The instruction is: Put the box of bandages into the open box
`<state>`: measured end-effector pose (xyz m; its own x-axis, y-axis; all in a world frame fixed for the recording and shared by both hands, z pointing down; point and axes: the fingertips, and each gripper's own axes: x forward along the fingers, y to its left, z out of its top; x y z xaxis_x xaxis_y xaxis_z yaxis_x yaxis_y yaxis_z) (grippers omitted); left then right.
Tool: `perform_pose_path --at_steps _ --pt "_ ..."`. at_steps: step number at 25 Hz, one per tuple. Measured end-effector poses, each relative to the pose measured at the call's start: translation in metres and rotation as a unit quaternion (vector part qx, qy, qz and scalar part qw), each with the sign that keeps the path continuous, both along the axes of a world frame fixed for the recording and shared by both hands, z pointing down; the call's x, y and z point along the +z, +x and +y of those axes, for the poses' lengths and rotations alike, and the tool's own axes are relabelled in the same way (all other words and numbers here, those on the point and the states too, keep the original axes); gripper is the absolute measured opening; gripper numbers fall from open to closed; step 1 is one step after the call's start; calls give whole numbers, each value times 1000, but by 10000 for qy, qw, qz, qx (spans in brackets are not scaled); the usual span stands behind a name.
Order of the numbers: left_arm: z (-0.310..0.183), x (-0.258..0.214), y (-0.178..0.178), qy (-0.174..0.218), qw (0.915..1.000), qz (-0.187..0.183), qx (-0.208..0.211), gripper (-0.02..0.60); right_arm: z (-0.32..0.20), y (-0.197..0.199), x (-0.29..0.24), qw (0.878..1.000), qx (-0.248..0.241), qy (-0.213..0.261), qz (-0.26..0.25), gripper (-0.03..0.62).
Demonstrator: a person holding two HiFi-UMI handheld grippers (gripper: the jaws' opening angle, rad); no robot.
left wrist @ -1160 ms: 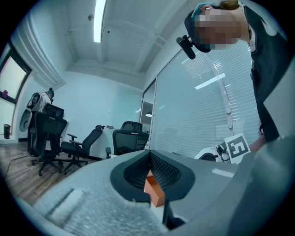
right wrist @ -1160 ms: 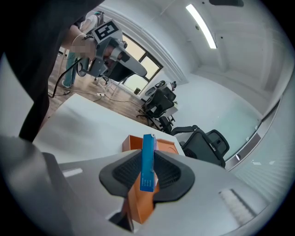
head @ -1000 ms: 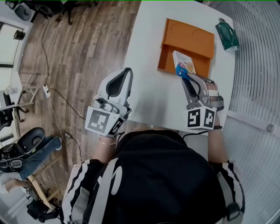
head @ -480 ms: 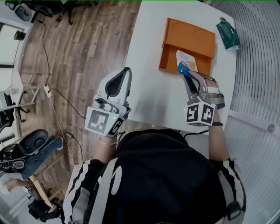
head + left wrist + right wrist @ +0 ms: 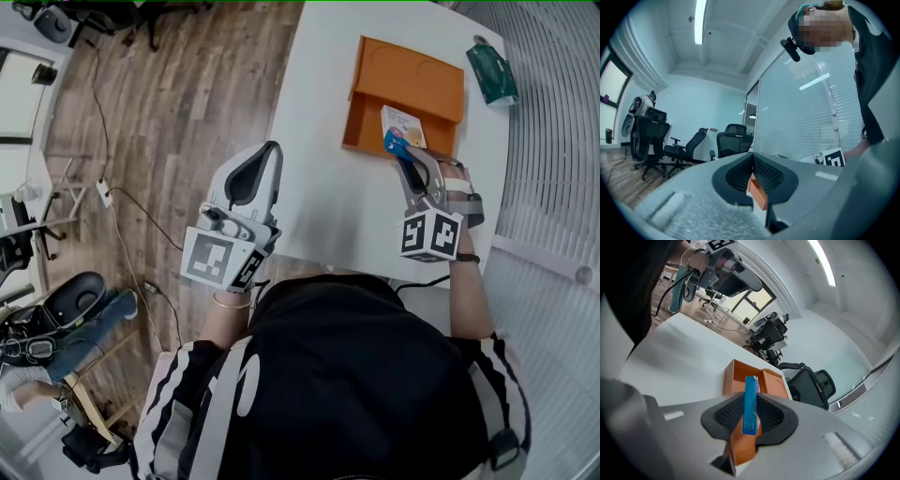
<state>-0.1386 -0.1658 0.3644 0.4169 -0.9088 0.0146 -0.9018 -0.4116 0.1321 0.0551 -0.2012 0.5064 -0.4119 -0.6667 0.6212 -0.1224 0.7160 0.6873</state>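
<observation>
One bandage box (image 5: 402, 125) clamped in right tool (image 5: 397, 150), over open box (image 5: 365, 127), left tool (image 5: 255, 171) closed.

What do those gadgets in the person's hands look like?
Both the left gripper and right gripper are pale grey shells with dark ribbed fingers, each carrying a cube of black-and-white square markers. The person wears a black top with white-striped sleeves.

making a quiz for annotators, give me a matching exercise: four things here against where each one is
1 small blue and white cardboard bandage box
2 orange open box
3 dark green packet
4 left gripper

a far right corner of the white table
b beside the table's left edge
c clamped in the right gripper
d open on the table

Pairs: 1-c, 2-d, 3-a, 4-b
</observation>
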Motion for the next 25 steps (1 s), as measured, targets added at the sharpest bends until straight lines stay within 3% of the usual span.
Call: perform_pose_path --at_steps 15,25 --pt "-2 4 -2 -35 10000 -13 -65 2 -12 2 13 9999 -30 50 136 83" --pt "-3 3 0 -29 10000 -5 -93 2 -10 5 22 9997 -82 -249 -10 94"
